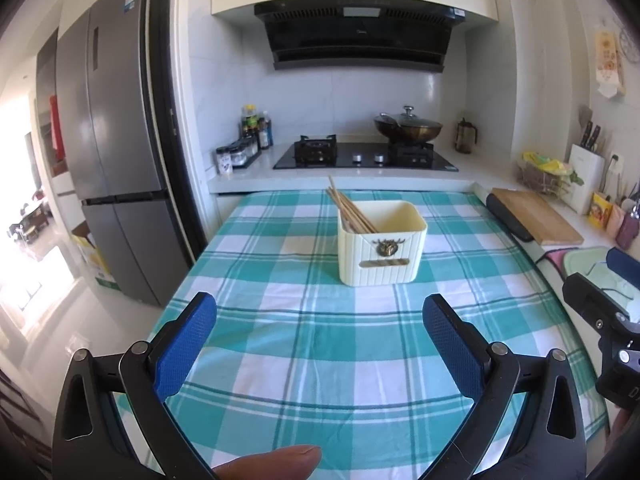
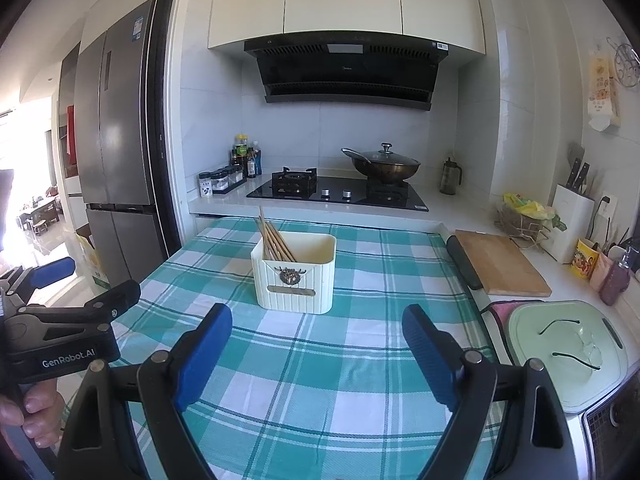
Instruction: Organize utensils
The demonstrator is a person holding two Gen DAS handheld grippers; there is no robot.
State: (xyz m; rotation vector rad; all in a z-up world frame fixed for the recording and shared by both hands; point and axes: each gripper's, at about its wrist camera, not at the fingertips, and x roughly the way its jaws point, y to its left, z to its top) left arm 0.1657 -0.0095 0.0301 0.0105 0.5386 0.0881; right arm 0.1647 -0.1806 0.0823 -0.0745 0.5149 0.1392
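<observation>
Left wrist view: hovering over the teal checked tablecloth (image 1: pixel 320 352) with the left gripper (image 1: pixel 320 320) spread wide, grasping nothing. Standing further back on the cloth, a cream holder (image 1: pixel 380 248) with wooden chopsticks (image 1: pixel 348 208) leaning toward its left side (tips poking above the rim). Right wrist view: likewise floating with the right gripper (image 2: pixel 318 334) splayed apart and empty, facing the same holder (image 2: pixel 294 276). Lying off to the right on the counter, a wooden cutting board (image 2: pixel 500 264).
</observation>
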